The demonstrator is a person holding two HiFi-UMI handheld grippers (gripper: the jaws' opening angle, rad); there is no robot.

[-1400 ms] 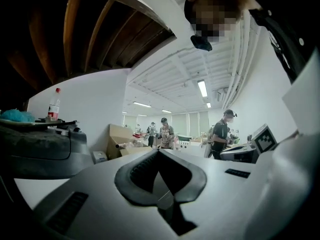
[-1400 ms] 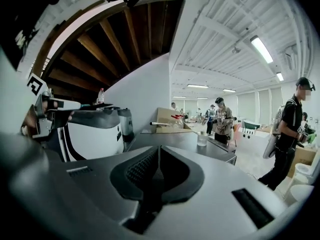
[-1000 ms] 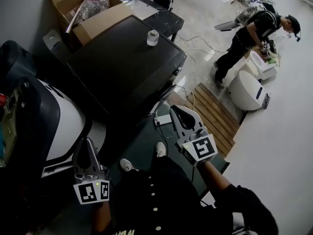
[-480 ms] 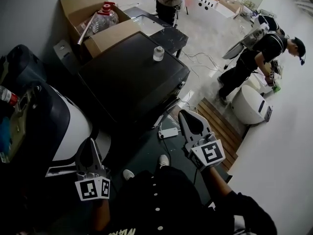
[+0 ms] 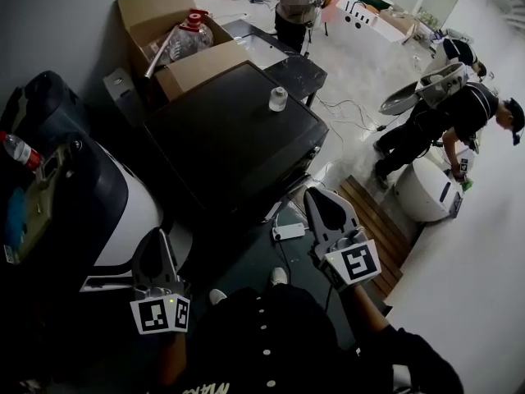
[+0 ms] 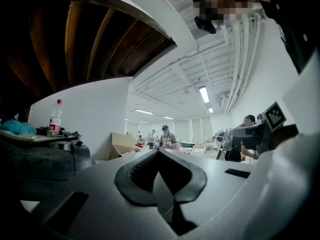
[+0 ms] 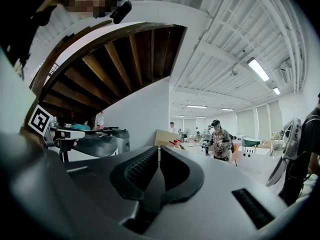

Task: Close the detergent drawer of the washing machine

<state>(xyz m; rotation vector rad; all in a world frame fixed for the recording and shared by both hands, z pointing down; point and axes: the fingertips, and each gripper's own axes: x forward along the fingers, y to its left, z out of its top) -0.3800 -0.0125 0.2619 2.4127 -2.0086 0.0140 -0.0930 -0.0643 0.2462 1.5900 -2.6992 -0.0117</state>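
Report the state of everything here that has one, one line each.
Left gripper: jaws shut, empty.
Right gripper: jaws shut, empty.
Brown cardboard box: flaps open.
Clear plastic jug in the box: red cap on.
Small white container on black appliance top: upright.

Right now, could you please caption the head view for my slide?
Left gripper and right gripper, both shut and empty, hover near a dark appliance bearing a white jar.

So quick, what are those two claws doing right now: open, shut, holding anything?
Left grey plastic claw: closed, holding nothing.
Right grey plastic claw: closed, holding nothing.
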